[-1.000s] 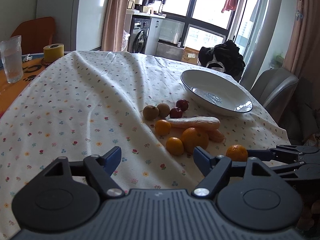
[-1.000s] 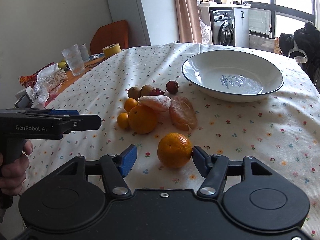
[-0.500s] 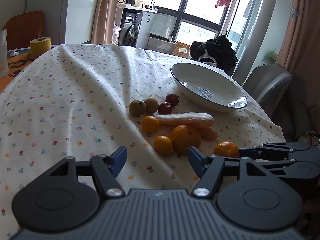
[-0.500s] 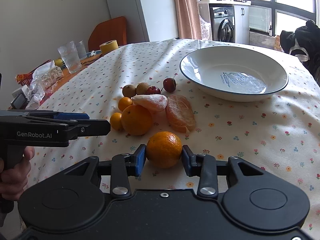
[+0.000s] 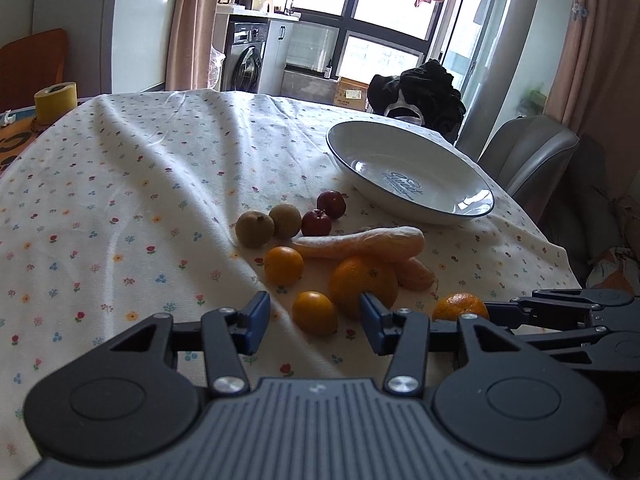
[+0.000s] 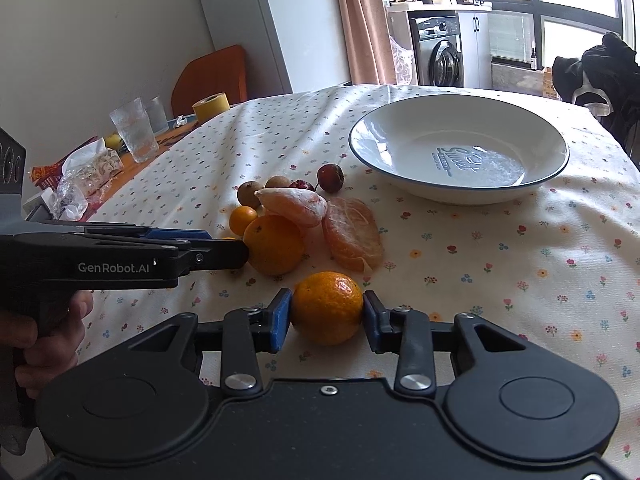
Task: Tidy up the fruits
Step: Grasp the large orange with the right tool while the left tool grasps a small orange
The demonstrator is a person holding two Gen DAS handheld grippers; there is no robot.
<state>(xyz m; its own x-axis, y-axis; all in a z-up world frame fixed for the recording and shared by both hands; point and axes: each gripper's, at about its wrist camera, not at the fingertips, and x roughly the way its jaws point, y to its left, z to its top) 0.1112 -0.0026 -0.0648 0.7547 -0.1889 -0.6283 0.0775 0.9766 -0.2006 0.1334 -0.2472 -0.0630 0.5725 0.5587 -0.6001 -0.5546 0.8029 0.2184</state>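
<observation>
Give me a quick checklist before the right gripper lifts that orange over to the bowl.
1. Right gripper pads on both sides of the orange: ok.
2. Grip firm enough to lift: cannot tell.
3. Bowl empty, room to drop: ok.
4. Path to the bowl free of fruit: ok.
5. Left gripper open, over the small orange, clear of the path: ok.

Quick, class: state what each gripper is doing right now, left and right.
Left gripper: open, holding nothing, a small orange between its fingers.
Right gripper: shut on the mandarin.
</observation>
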